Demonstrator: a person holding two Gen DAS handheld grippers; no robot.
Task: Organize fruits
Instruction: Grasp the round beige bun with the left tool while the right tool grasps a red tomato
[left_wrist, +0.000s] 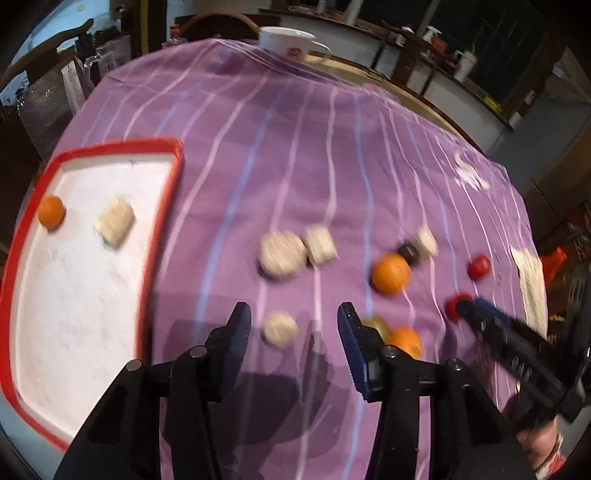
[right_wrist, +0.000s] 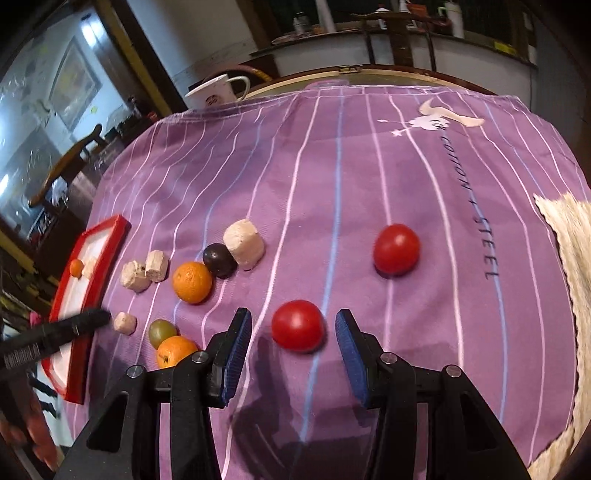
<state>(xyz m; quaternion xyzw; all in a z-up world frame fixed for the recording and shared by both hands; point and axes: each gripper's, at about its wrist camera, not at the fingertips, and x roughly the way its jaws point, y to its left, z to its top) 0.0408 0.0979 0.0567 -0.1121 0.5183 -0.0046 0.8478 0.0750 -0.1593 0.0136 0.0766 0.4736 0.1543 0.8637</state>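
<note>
The red-rimmed white plastic tray (left_wrist: 162, 206) is holding only one small orange citrus fruit (left_wrist: 51, 210) and a pale cube (left_wrist: 114, 220), so most sorting is remaining. Right of the tray, the left gripper (left_wrist: 293, 325) is hanging part-open around a pale lump (left_wrist: 280, 328), not touching it. Farther right of the tray, oranges (right_wrist: 192, 282), a green grape (right_wrist: 161, 331), a dark grape (right_wrist: 219, 260) and two red tomatoes are still lying on the purple striped cloth (right_wrist: 332, 166); the right gripper (right_wrist: 293, 332) is straddling the nearer tomato (right_wrist: 297, 325), part-open, gripping nothing.

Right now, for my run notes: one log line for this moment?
left gripper: open over pale chunk | right gripper: open around tomato | tray: orange
</note>
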